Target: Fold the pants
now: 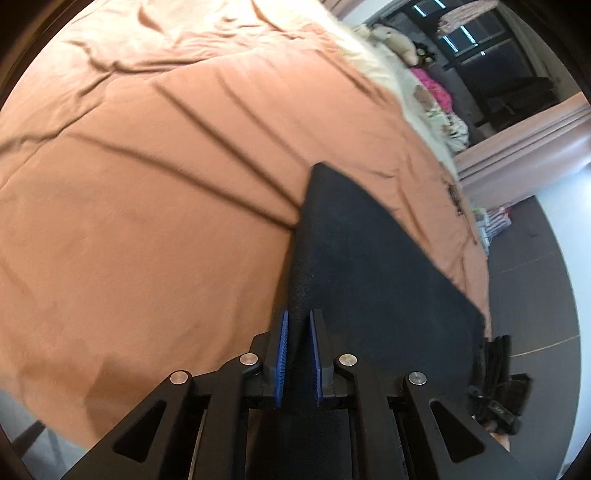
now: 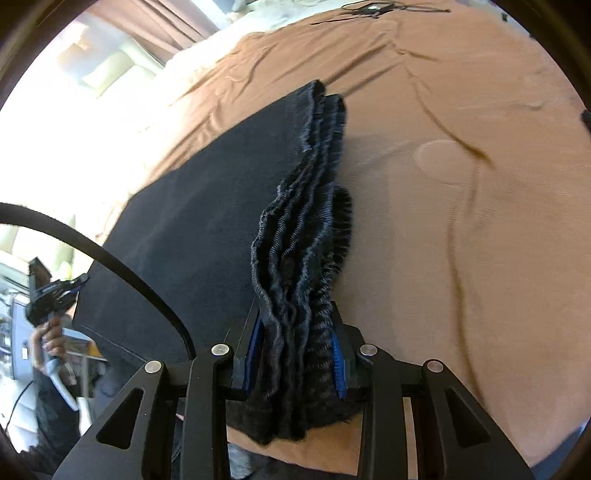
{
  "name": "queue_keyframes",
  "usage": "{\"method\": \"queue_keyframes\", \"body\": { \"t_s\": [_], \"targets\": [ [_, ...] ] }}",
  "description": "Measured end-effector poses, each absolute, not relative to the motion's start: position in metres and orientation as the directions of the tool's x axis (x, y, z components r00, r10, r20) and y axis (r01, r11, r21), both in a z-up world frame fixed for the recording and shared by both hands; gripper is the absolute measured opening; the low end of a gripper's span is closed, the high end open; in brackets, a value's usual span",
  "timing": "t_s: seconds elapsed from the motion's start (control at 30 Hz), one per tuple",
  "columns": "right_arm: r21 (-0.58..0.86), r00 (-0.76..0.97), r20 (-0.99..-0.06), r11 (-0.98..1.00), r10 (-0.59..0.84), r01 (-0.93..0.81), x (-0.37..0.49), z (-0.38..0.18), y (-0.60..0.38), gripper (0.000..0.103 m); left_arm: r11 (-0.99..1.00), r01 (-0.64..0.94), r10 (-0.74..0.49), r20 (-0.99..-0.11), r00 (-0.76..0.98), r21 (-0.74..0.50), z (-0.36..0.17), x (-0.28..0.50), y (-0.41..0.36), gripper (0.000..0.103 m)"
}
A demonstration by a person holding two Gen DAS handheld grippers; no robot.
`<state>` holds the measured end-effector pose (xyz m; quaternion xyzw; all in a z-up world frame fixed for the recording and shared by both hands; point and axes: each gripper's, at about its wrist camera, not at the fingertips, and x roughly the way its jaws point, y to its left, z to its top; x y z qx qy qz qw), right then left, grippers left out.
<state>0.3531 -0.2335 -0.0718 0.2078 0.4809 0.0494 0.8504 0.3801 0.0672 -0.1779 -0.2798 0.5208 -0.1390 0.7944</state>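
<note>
Black pants lie folded lengthwise on the brown bedspread. Their gathered elastic waistband rises in bunched layers into my right gripper, which is shut on it. In the left wrist view the pants stretch away as a flat dark panel. My left gripper is shut on a fold of that fabric, which fills the narrow gap between its blue pads. In the right wrist view the left gripper shows at the far left, held by a hand at the pants' other end.
The bedspread is creased. Soft toys and pillows lie along the bed's far side, with grey floor beyond its edge. A black cable arcs over the pants. Thin cords lie at the far end of the bed.
</note>
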Motion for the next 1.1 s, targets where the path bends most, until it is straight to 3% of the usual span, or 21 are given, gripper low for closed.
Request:
{"method": "queue_keyframes", "body": {
  "t_s": [0.07, 0.13, 0.23, 0.53, 0.67, 0.9, 1.03, 1.1],
  "targets": [
    [0.369, 0.527, -0.811, 0.921, 0.253, 0.126, 0.346, -0.073, -0.239, 0.029, 0.782, -0.080, -0.538, -0.734, 0.414, -0.618, -0.185, 0.372, 0.071, 0.017],
    [0.362, 0.525, -0.816, 0.922, 0.243, 0.136, 0.339, -0.074, -0.245, 0.029, 0.775, -0.095, -0.542, -0.734, 0.409, -0.625, -0.192, 0.363, 0.074, 0.029],
    [0.333, 0.520, -0.826, 0.932, 0.216, 0.141, 0.330, -0.076, -0.246, 0.029, 0.747, -0.110, -0.569, -0.716, 0.406, -0.656, -0.201, 0.353, 0.080, 0.038],
    [0.290, 0.543, -0.824, 0.943, 0.159, 0.165, 0.321, -0.073, -0.225, 0.029, 0.661, -0.130, -0.639, -0.645, 0.419, -0.739, -0.214, 0.321, 0.090, 0.040],
    [0.249, 0.562, -0.820, 0.952, 0.109, 0.179, 0.308, -0.061, -0.204, 0.030, 0.625, -0.118, -0.668, -0.607, 0.430, -0.771, -0.220, 0.311, 0.089, 0.046],
    [0.232, 0.631, -0.772, 0.957, 0.072, 0.174, 0.268, -0.021, -0.195, 0.032, 0.610, -0.109, -0.674, -0.586, 0.450, -0.785, -0.224, 0.309, 0.083, 0.044],
    [0.222, 0.660, -0.747, 0.966, 0.082, 0.131, 0.264, -0.001, -0.173, 0.032, 0.613, -0.088, -0.666, -0.574, 0.477, -0.785, -0.215, 0.302, 0.083, 0.020],
    [0.205, 0.670, -0.737, 0.974, 0.086, 0.100, 0.269, 0.004, -0.157, 0.032, 0.618, -0.076, -0.662, -0.569, 0.488, -0.783, -0.209, 0.300, 0.082, 0.019]
  ]
}}
